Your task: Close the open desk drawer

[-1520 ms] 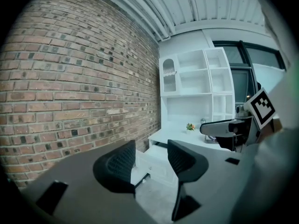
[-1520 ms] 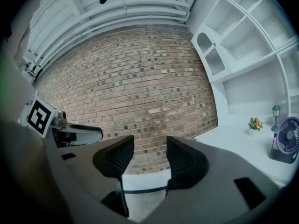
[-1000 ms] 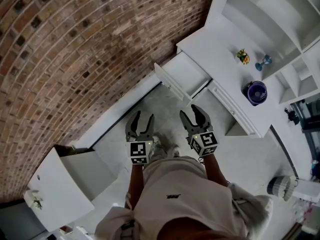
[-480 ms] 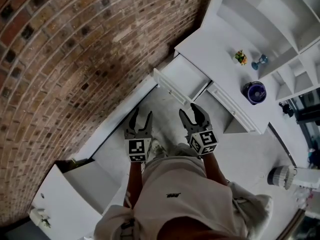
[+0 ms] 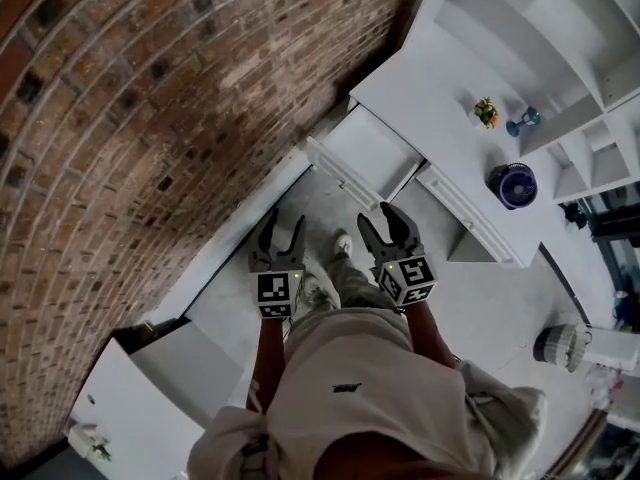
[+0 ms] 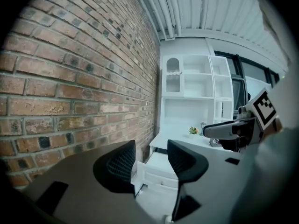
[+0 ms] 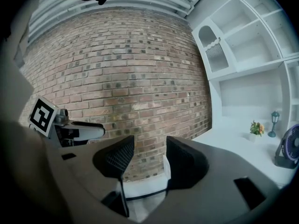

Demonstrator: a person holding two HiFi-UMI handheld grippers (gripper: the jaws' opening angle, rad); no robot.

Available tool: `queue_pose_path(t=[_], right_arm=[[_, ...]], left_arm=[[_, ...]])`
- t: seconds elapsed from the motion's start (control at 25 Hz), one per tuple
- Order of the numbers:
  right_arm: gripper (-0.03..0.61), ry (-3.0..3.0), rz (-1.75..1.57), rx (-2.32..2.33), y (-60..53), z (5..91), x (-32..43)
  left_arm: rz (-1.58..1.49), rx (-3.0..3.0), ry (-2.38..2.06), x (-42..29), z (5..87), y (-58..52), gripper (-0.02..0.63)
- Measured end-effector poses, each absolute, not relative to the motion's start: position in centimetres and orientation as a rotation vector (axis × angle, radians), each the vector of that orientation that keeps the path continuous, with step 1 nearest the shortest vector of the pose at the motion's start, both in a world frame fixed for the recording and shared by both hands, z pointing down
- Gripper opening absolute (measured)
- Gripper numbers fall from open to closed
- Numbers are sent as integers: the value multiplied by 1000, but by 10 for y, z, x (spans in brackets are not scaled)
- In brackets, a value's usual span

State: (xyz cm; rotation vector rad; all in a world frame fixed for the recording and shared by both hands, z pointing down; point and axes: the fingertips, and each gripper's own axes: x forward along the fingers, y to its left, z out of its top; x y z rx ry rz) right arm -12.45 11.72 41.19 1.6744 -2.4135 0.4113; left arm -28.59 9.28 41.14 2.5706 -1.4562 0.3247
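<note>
Your left gripper (image 5: 281,226): jaws apart, empty, short of open drawer (image 5: 368,156) at upper centre. Your right gripper (image 5: 379,218): jaws apart, touching nothing.

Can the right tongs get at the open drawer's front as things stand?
Probably yes: the right tongs are open, empty and short of the drawer, with only floor between them and its front panel.

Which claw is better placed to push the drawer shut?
Likely left. The left claw sits before the drawer front, which shows between its open jaws; the right claw points past it at the brick wall.
</note>
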Motion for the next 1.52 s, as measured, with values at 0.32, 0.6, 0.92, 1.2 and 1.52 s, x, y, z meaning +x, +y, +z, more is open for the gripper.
queue_pose_path(t=[0.32,0.6,0.92,1.2,1.52], right_arm=[[215,-2475,426,1638,51,415,-121],[213,-2505,453,1622,-9,415,-95],[213,-2504,535,1629,-51,434,-57],[213,-2377,649,1747,-64,468,-22],[213,-2111,782,1974,-73,517,5]], left_arm=[[364,2557,-1492,-275,413,35,227],[394,2541,-1514,-246,413,-24,227],[481,2565,-1499,-205,420,-72,227],[540,2589,-1395,-177,447,-112,227],[673,2641,-1092,-149,514,-160,227]])
